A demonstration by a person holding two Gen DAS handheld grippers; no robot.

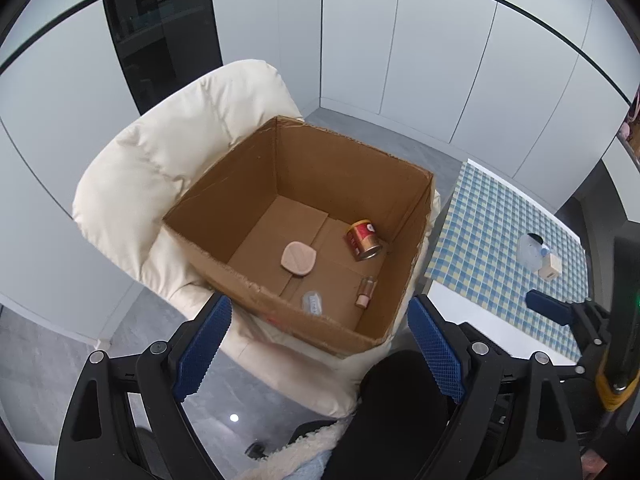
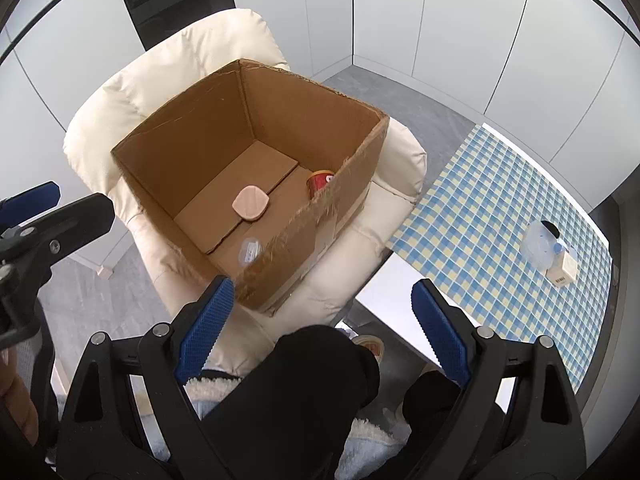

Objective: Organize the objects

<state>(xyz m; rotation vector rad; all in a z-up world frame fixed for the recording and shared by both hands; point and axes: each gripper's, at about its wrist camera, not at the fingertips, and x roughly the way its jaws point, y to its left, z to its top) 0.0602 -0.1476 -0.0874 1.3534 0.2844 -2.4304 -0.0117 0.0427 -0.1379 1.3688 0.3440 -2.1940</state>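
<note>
**Cardboard box is filling up, two bits left on the table**

Cardboard box sits open on a cream padded chair and already has a red tin can lying on its side, a pinkish flat rounded case, a small clear packet and a little glass vial on its floor. What's left looks like a clear plastic bottle lying on the blue checked tablecloth, touching a small pale wooden-looking block beside it.

Both tools are empty. Left gripper has its blue pads spread wide with nothing between them, and same for the right gripper. Both hang above the person's dark-trousered lap, not near the table items yet.

My guess on handling: the bottle is light, thin-walled and slippery, so it'll squash or squirt out if pinched hard. I'd take it across the body near the middle, gently. The block looks stiff and light, with flat sides, so easy grab on two opposite faces. Since they touch, grabbing one may nudge the other. Can't tell whether the bottle has anything in it.
</note>
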